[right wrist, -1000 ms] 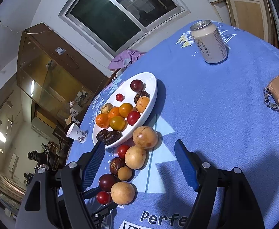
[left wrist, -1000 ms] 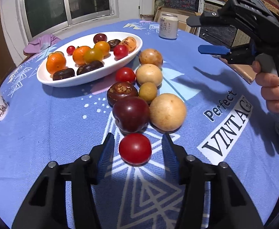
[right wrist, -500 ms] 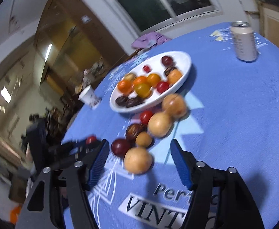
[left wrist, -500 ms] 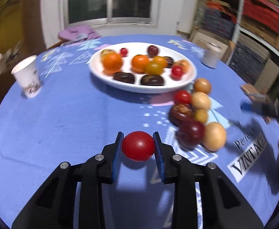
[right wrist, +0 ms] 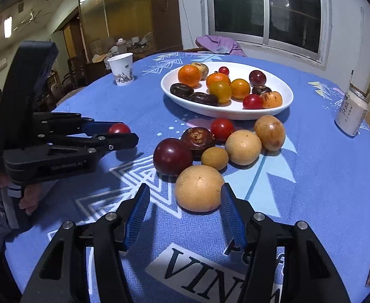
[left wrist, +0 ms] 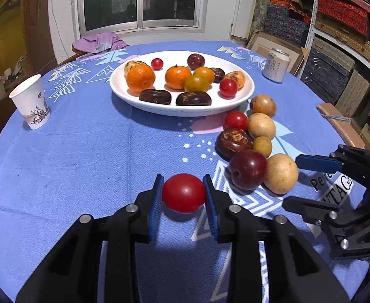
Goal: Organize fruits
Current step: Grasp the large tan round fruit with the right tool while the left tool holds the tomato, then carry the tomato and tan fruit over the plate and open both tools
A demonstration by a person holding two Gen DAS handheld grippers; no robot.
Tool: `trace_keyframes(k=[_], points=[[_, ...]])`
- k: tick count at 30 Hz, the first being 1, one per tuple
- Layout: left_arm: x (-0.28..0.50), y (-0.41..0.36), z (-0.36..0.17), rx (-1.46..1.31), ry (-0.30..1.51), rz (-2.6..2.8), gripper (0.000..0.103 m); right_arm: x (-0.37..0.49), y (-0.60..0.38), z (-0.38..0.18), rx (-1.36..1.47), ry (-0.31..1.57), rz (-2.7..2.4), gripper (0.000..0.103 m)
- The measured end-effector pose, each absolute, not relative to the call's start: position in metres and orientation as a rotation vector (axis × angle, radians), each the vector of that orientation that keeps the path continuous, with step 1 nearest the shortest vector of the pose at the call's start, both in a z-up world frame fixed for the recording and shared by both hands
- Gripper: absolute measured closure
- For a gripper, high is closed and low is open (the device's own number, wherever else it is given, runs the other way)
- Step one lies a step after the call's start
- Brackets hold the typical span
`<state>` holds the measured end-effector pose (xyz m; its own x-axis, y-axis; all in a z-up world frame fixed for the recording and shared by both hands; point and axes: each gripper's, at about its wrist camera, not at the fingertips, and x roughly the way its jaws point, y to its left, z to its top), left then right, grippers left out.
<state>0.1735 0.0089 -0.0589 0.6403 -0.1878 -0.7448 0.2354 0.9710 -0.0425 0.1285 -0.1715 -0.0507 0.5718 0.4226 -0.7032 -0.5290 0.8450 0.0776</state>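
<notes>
Left gripper (left wrist: 183, 193) pinching a red tomato (left wrist: 183, 193) between its blue pads, both pressed against the fruit, held just above the blue tablecloth (left wrist: 84, 164); same grip seen from the right wrist view at 9 o'clock, tomato peeking between the fingertips. Right gripper (right wrist: 185, 212) with jaws closing around a large tan round fruit (right wrist: 199, 188), right pad at its side, left pad apart from it with a clear gap, fruit resting on the cloth. Loose cluster at 12 o'clock of that fruit: dark red plum (right wrist: 172, 156) touching it, small tan fruit (right wrist: 214, 158), brown wrinkled fruit (right wrist: 198, 137), another red tomato (right wrist: 221, 129), two more tan fruits beyond. White oval plate (right wrist: 235, 113) further at 12 o'clock, loaded with oranges, dark dates and small red fruit. Paper cup (right wrist: 121, 68) at 11 o'clock, drink can (right wrist: 350, 116) at 2 o'clock, near the table's edge.
</notes>
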Motion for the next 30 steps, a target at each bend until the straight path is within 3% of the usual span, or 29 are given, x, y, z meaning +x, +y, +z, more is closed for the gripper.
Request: trace_keyframes(k=[9,12,18,26,30], points=[[0.175,0.006,-0.064,0.075,0.861,-0.24,0.072,0.142,-0.167,-0.058,-0.147,0.832,0.518,0.043],[0.176,0.005,-0.066,0.082,0.87,-0.236,0.072,0.143,-0.169,-0.057,-0.139,0.828,0.501,0.057],[0.176,0.011,-0.061,0.055,0.847,-0.221,0.072,0.134,-0.218,-0.023,0.056,0.662,0.469,0.057],[0.179,0.012,-0.059,0.038,0.853,-0.231,0.072,0.148,-0.22,-0.036,0.069,0.728,0.429,0.057],[0.197,0.017,-0.029,0.02,0.815,-0.212,0.072,0.162,-0.227,-0.02,0.101,0.717,0.42,0.057]])
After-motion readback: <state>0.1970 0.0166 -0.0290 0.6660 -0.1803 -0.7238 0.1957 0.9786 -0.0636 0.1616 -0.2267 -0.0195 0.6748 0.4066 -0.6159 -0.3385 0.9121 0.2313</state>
